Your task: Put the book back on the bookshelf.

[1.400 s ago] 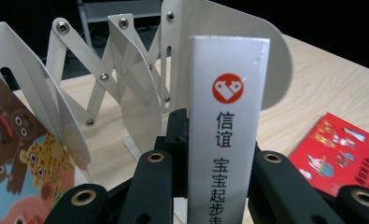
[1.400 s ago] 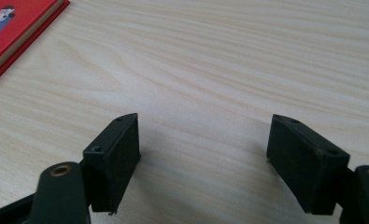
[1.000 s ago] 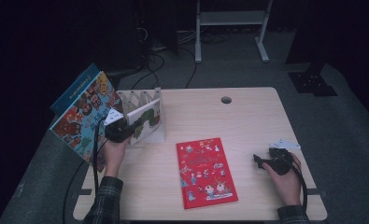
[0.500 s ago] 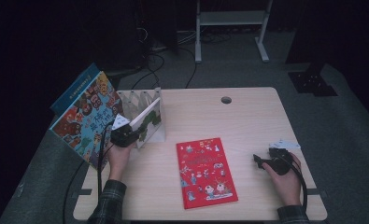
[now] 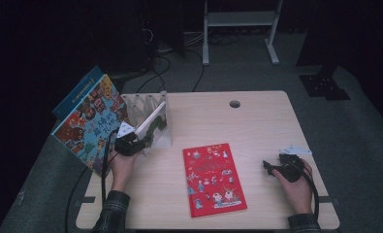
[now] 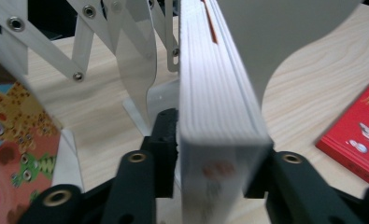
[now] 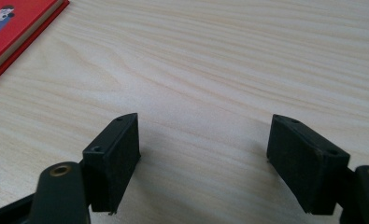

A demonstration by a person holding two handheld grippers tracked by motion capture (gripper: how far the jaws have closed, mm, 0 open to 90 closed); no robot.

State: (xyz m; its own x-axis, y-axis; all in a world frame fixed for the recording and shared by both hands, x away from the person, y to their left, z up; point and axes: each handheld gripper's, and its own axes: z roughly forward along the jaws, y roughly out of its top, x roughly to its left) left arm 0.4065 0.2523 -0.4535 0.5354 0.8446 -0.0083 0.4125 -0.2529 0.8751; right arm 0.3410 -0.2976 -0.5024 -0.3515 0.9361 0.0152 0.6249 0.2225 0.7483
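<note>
Book (image 6: pixel 219 116) stands slotted in the white rack (image 5: pixel 148 104) at the table's left; left gripper (image 6: pixel 210 163) has just been opening around its spine, barely touching; red book (image 5: pixel 213 178) lies flat mid-table, unshelved; right gripper (image 7: pixel 203 158) rests wide open, empty.

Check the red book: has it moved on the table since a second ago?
No. The red book lies flat at the same spot below the table's cable hole, between the two hands, in all high views.
</note>
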